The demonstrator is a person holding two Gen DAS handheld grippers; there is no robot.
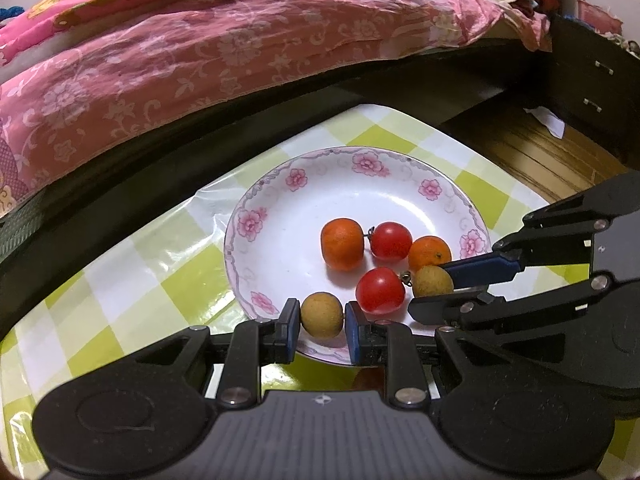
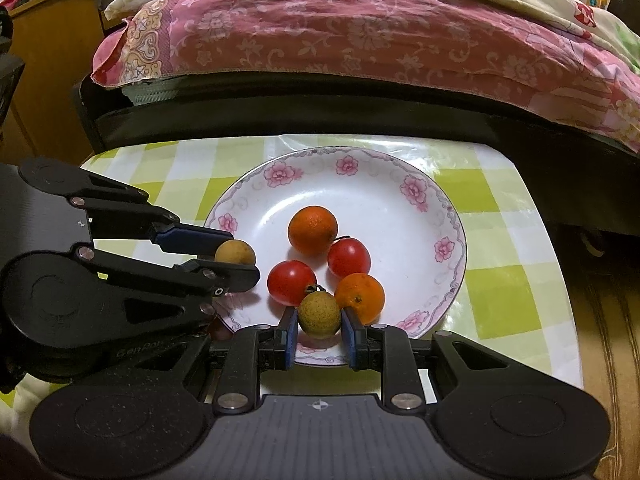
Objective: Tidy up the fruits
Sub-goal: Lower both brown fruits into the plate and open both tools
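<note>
A white plate with a pink flower rim [image 1: 280,184] [image 2: 400,216] holds two small oranges [image 1: 342,244] [image 2: 313,230] and two red cherry tomatoes [image 1: 380,290] [image 2: 291,282]. My left gripper [image 1: 322,318] [image 2: 240,256] is shut on a tan longan [image 1: 322,315] [image 2: 235,253] over the plate's near-left rim. My right gripper [image 2: 319,318] [image 1: 430,284] is shut on a second longan [image 2: 319,315] [image 1: 433,281] at the plate's near edge, beside a tomato and the second orange [image 2: 359,296] [image 1: 429,253].
The plate stands on a small table with a green-and-white checked cover [image 1: 132,280] [image 2: 500,240]. A bed with pink floral bedding [image 1: 200,60] [image 2: 360,32] runs close behind the table. A dark drawer unit [image 1: 592,92] and wooden floor [image 1: 532,152] lie at the right.
</note>
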